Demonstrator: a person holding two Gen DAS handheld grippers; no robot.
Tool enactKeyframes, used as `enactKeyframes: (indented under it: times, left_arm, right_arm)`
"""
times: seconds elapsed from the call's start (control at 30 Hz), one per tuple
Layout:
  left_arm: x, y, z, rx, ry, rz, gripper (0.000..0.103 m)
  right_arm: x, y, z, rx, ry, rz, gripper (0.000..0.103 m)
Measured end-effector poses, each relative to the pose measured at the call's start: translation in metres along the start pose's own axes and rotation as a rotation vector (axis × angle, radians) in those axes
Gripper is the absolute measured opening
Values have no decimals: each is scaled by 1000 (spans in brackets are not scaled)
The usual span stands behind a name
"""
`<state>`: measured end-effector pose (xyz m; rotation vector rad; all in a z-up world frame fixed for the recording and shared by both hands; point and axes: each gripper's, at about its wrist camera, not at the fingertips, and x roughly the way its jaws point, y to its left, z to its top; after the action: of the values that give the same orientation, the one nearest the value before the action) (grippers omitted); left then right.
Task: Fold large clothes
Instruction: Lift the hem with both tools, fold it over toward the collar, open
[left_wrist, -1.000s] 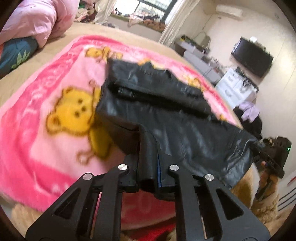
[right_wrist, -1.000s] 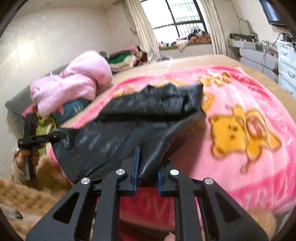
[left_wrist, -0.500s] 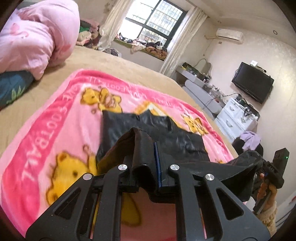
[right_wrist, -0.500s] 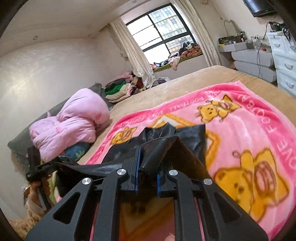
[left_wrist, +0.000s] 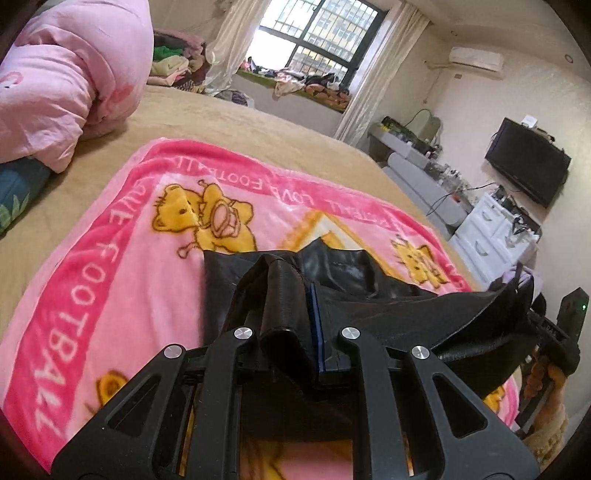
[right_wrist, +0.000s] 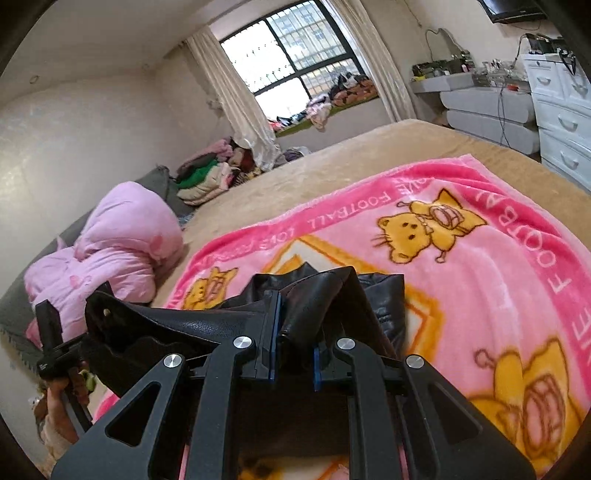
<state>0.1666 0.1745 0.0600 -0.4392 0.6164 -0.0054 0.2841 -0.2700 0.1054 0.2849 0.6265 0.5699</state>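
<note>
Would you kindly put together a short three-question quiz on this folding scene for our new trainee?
1. True or false: both grippers are clamped on the black leather garment.
2. Multiple choice: what lies directly under the garment? A) a bare wooden floor B) a pink blanket with yellow cartoon animals C) a white towel
3. Short answer: what bulky thing sits on the bed beyond the blanket's corner, on the side away from the drawers?

Key
1. True: the left gripper and the right gripper each pinch a fold of it, and the edge between them is raised.
2. B
3. A pink quilt, bundled up.
</note>
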Motion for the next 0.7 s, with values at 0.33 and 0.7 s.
enactKeyframes:
  times: [0.33,0.7]
  left_arm:
    - [53,16,0,24,65,55,10]
    - [71,12,-7,107,78,61,23]
  right_arm:
    - [67,-37,-2,94,101,-111,13]
    - [86,-51,-12,114,123,-153,26]
